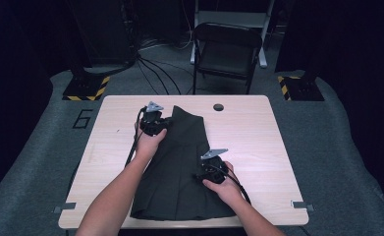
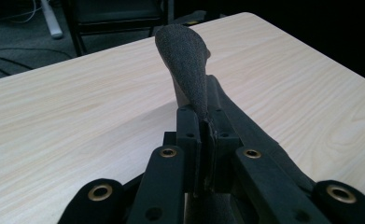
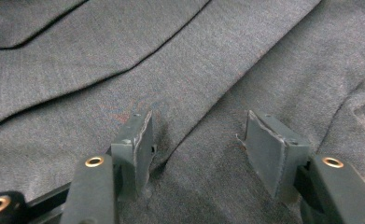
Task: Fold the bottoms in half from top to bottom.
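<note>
A dark grey pleated garment lies lengthwise on the pale wooden table, reaching its front edge. My left gripper is at the garment's far left corner, shut on a pinch of the cloth. In the left gripper view the jaws meet on a fold of fabric that stands up above the tabletop. My right gripper sits on the garment's right side. Its jaws are open, tips down on the cloth, with a shallow crease running between the pads.
A round cable hole is in the table's far edge. A black folding chair stands behind the table, with cables on the floor beside it. Stand bases with yellow-black stripes flank the table. Bare wood lies left and right of the garment.
</note>
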`<state>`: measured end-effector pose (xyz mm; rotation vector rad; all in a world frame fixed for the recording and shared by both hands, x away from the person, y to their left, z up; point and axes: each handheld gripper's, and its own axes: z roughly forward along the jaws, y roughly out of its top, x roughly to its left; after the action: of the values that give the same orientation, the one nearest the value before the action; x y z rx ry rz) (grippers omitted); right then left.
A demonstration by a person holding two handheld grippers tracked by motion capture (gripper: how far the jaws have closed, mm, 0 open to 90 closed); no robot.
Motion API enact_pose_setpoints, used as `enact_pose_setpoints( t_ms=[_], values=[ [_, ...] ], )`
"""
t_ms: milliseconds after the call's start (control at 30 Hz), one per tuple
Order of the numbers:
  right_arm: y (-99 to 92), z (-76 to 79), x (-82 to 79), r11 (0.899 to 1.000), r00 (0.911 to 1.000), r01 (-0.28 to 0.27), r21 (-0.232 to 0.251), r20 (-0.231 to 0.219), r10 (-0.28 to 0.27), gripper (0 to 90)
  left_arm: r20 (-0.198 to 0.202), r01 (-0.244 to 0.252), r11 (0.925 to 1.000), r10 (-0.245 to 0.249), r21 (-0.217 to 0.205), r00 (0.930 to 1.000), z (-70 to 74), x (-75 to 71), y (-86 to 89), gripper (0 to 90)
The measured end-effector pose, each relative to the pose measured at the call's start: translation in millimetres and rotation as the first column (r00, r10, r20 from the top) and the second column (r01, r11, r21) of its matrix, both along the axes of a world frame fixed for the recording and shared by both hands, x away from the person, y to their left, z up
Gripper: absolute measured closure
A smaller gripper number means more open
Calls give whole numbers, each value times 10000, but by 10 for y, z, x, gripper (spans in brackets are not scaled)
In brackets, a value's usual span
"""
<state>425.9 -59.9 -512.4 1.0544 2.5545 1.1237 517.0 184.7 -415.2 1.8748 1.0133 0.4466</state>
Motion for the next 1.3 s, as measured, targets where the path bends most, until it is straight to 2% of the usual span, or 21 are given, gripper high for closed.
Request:
enact_pose_setpoints(
  t_ms=[100,267,400,467,567,667,700,933,1167,1300],
  values=[
    [12,-16,-22,9999,9996,13,-119,296,-9,419,45,234,9997,-234,-51,9997,11,-49,-30,851],
    [14,-28,-36,10000,9993,82,-38,352,-80,420,195,644,9977,-640,-216,9978,31,-172,-62,852],
    [10,-33,-42,10000,9991,72,-61,427,-69,420,332,1029,9941,-1017,-352,9943,44,-277,-75,853],
    [14,-35,-43,9999,9989,122,-33,459,-120,420,373,1267,9916,-1257,-254,9914,54,-325,-64,854],
    [13,-36,-43,9999,9989,126,-22,459,-125,420,404,1485,9875,-1465,-524,9884,46,-436,-41,854],
    [11,-38,-42,9999,9989,125,14,446,-125,420,469,1724,9832,-1697,-603,9844,38,-531,-4,854],
    [11,-38,-42,9999,9989,117,10,443,-118,420,514,1802,9824,-1777,-482,9827,43,-564,12,854],
    [20,-39,-51,9997,9988,243,30,427,-244,422,673,1991,9781,-1950,-612,9785,48,-769,196,855],
    [27,-36,-63,9994,9988,335,37,345,-336,425,532,2139,9747,-2107,-645,9761,34,-996,440,855],
    [19,-41,-53,9997,9987,227,-6,460,-226,426,419,2178,9738,-2154,-648,9756,-1,-1134,571,855]
  ],
)
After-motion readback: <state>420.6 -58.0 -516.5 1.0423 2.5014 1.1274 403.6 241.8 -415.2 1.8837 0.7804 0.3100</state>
